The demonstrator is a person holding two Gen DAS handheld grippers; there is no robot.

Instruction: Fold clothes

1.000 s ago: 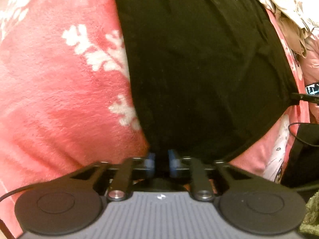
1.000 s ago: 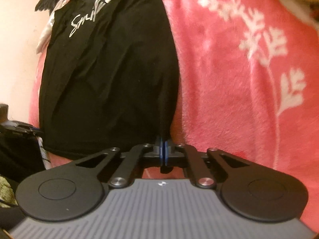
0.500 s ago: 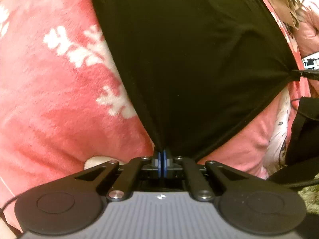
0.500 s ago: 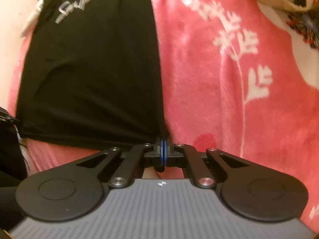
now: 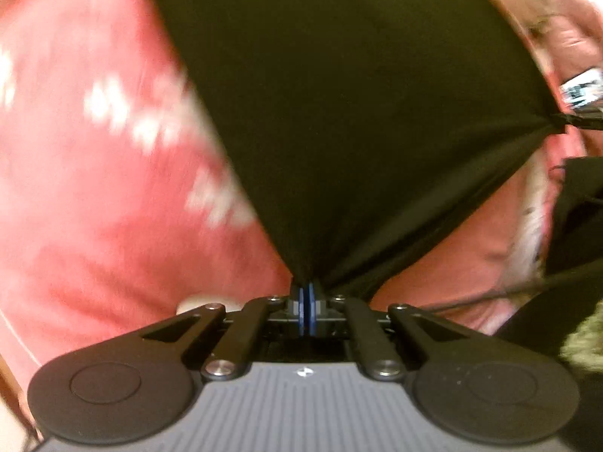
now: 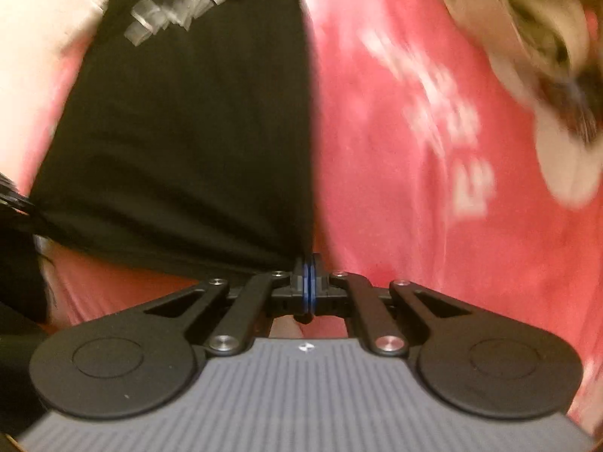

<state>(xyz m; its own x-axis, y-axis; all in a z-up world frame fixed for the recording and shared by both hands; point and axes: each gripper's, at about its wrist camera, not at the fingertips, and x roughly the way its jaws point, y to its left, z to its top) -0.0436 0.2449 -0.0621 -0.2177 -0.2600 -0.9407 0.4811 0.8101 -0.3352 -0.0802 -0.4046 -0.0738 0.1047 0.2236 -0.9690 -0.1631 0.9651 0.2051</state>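
Black T-shirt with blurred, unreadable white lettering, both grippers' fingers clenched on its hem

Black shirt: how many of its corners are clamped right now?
2. The left gripper pinches one bottom corner of the black shirt; the right gripper pinches the other. The remaining corners are out of view or blurred.

Spread flat as the carrying surface: pink blanket with blurred white plant print. Lying on it, a black T-shirt with pale lettering near its far end. Heaped beyond the shirt's far right corner, crumpled beige clothes.
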